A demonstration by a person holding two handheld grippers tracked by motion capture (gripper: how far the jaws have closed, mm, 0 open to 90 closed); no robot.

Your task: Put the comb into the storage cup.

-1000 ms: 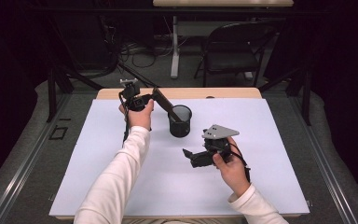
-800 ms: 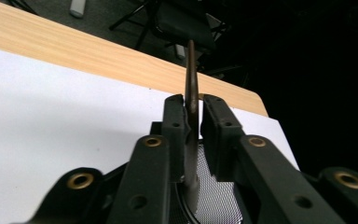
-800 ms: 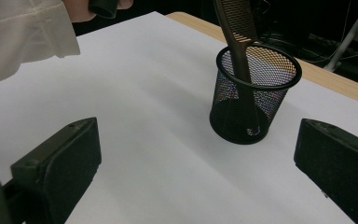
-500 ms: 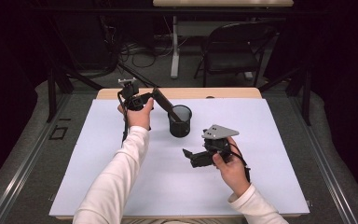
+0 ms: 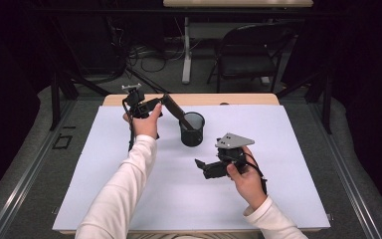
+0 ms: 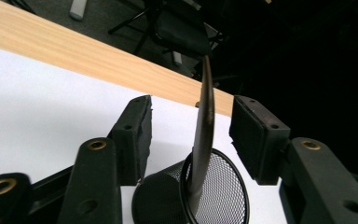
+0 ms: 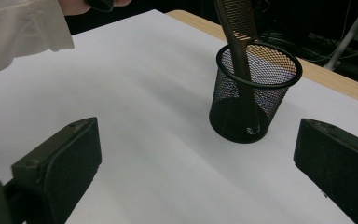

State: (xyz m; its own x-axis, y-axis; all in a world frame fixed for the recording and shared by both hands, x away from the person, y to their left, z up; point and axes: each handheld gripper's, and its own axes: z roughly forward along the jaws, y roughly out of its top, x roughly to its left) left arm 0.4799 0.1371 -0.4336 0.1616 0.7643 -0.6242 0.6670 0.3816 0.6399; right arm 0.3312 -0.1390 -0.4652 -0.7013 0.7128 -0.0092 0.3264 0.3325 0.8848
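My wooden table point(image 5: 129, 100) carries 1 white sheet point(image 5: 129, 189) over most of it; 1 black mesh cup point(image 5: 192, 129) stands on that sheet.

Setting: recording lab or studio workspace, not a home. Evidence: wooden counter point(image 5: 189, 99) covered with a plain white sheet point(image 5: 129, 189), set up as a bare work surface; dark grey carpeted floor point(image 5: 25, 164); black curtained surround on all sides; loose cables point(image 5: 144, 57) trailing on the floor behind the counter; black tripod or stand legs point(image 5: 62, 87) at the left; an empty black chair point(image 5: 248, 52); a second table's pale leg point(image 5: 186, 50) at the back.
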